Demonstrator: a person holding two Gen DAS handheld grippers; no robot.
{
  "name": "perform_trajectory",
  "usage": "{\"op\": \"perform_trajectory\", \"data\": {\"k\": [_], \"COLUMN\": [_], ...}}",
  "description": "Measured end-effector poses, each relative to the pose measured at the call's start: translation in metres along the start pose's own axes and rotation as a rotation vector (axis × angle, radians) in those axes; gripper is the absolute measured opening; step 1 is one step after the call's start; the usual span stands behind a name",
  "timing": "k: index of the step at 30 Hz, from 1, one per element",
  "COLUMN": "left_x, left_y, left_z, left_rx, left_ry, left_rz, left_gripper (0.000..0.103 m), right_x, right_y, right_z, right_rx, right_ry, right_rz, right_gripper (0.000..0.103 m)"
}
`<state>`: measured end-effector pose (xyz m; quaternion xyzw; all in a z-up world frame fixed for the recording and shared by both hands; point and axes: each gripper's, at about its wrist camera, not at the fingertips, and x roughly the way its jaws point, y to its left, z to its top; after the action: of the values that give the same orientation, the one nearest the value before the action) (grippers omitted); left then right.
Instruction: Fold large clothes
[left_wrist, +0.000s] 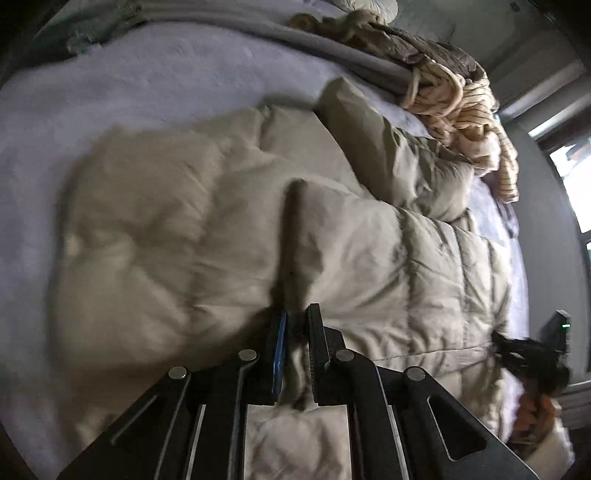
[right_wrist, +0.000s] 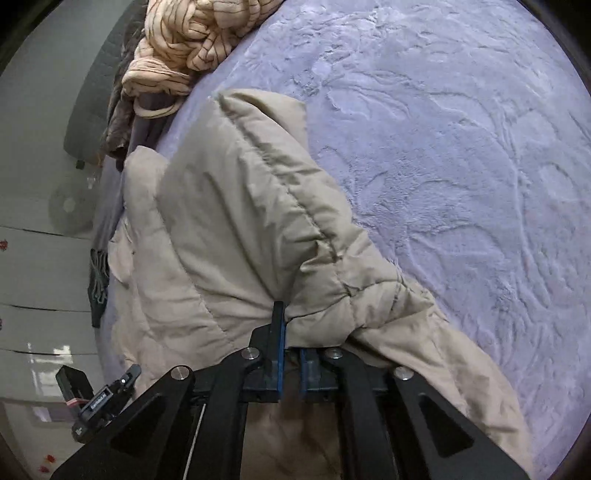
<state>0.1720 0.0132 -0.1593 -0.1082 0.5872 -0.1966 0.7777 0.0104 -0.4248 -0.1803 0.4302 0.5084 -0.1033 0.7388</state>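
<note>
Both tools pinch the puffy beige coat (left_wrist: 229, 206): the left tool (left_wrist: 295, 332) at a ridge, the right tool (right_wrist: 291, 332) at a fold. It lies ahead on the bed (right_wrist: 461, 166); soft, light, slippery, so hems suit gripping.

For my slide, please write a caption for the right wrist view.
Right gripper pinches a fold of the beige puffer jacket lying on the lavender blanket.

The padded coat (left_wrist: 229, 221) lies on the blanket (right_wrist: 461, 166), clothes pile (left_wrist: 458, 99) at its far edge.
</note>
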Motion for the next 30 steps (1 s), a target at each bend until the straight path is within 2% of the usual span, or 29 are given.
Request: {"op": "perform_trajectory", "data": {"k": [1,3,5,8,10,11,12,14,16,18,24,28,30], "left_x": [-0.008,-0.021,-0.032,-0.04,-0.04,-0.038,-0.032,-0.007,0.024,0.049,0.061,0.056,0.047], "left_y": [0.0,0.004,0.006,-0.01,-0.026,-0.032,-0.038,-0.048,-0.049,-0.036,-0.037,-0.042,-0.048], "left_z": [0.0,-0.001,0.001,0.009,0.013,0.014,0.016,0.018,0.019,0.02,0.023,0.02,0.017], "left_rx": [0.012,0.027,0.032,0.043,0.062,0.072,0.088,0.113,0.123,0.08,0.122,0.14,0.15], "left_ry": [-0.02,-0.05,-0.075,-0.099,-0.105,-0.106,-0.104,-0.083,-0.044,-0.009,-0.036,-0.048,-0.065], "left_rz": [0.034,0.071,0.059,0.007,-0.031,-0.032,-0.025,0.04,0.114,0.072,0.076,0.115,0.149], "left_gripper": [0.012,0.012,0.012,0.012,0.012,0.012,0.012,0.012,0.012,0.012,0.012,0.012,0.012], "right_x": [-0.005,-0.023,-0.04,-0.072,-0.078,-0.075,-0.07,-0.048,-0.02,0.003,0.034,0.03,0.021], "right_y": [0.002,0.015,0.027,0.041,0.04,0.04,0.041,0.044,0.044,0.038,0.024,0.026,0.033], "right_z": [-0.002,-0.01,-0.016,-0.014,0.004,0.013,0.022,0.04,0.051,0.057,0.067,0.065,0.058], "right_rx": [-0.021,-0.111,-0.209,-0.316,-0.312,-0.302,-0.291,-0.29,-0.298,-0.292,-0.305,-0.316,-0.34], "right_ry": [0.011,0.018,-0.005,-0.105,-0.146,-0.147,-0.147,-0.119,-0.083,-0.057,-0.082,-0.101,-0.114], "right_rz": [-0.019,-0.057,-0.059,-0.049,-0.05,-0.047,-0.037,-0.024,-0.075,-0.124,-0.159,-0.177,-0.22], "right_gripper": [0.03,0.043,0.043,0.041,0.024,0.024,0.024,0.024,0.024,0.02,0.019,0.019,0.023]}}
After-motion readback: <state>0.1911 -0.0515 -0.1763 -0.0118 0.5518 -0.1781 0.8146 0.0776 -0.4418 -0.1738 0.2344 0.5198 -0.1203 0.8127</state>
